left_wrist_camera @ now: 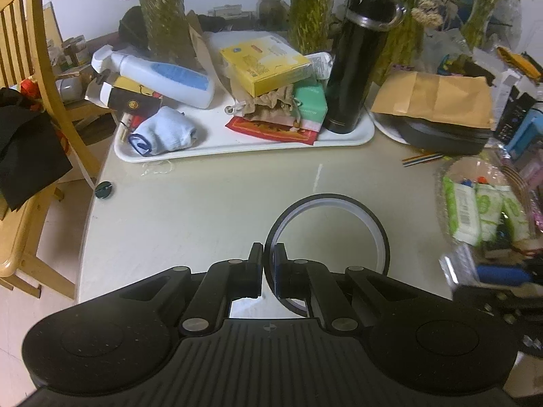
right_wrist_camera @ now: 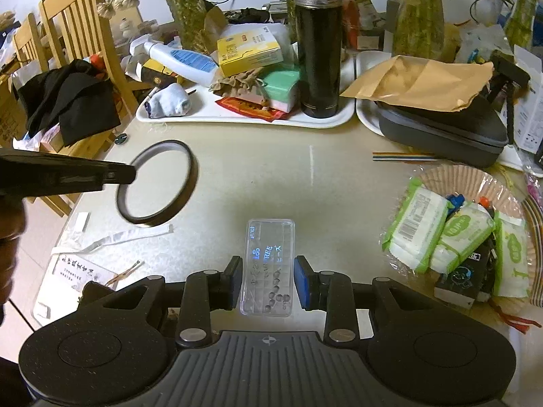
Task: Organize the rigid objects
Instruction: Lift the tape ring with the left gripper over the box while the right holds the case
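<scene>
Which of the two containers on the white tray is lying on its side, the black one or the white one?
The white spray bottle with the blue label lies on its side at the tray's left end. The black thermos flask stands upright at the right end.

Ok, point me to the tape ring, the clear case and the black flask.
tape ring [right_wrist_camera: 190,169]: right wrist view, on its right-hand band.
clear case [right_wrist_camera: 268,237]: right wrist view, on its upper face, between the fingers.
black flask [right_wrist_camera: 319,57]: right wrist view, mid-body.
</scene>
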### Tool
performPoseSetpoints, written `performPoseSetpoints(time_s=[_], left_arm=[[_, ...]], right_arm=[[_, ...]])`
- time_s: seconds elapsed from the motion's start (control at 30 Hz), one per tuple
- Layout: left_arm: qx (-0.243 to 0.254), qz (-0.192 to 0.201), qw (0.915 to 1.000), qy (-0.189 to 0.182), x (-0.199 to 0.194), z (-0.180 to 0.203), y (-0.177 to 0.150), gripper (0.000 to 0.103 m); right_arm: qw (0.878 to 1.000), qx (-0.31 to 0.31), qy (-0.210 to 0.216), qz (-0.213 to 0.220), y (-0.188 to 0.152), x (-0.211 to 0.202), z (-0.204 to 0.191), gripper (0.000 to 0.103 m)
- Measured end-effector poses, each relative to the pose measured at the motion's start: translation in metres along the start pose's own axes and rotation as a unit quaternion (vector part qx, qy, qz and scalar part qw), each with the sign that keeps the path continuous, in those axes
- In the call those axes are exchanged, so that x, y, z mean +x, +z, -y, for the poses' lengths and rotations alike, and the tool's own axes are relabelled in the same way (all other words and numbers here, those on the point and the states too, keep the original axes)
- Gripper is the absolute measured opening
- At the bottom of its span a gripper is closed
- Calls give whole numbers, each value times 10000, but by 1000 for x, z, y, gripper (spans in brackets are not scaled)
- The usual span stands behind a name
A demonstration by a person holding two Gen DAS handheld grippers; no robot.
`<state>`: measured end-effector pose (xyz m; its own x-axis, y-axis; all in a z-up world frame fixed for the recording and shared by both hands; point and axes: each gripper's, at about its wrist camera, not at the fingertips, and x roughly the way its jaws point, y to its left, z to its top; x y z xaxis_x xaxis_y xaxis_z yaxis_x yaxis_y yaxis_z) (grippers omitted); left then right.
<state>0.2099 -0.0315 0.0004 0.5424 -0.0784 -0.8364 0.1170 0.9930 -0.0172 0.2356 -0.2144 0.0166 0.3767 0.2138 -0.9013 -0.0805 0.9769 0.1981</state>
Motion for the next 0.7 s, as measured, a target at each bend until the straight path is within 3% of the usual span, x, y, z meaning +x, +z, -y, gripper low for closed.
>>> performPoseSetpoints(time_s=[0.3,0.7], left_arm=[[69,-31,9998,-188,-28,0,-20,6],[192,-22,9997,-173,-48,0,-40,6]], right_arm=[[10000,-12,-5,57,-3,-4,-1,35],[9999,32,44,106,-8,-13,-2,35]])
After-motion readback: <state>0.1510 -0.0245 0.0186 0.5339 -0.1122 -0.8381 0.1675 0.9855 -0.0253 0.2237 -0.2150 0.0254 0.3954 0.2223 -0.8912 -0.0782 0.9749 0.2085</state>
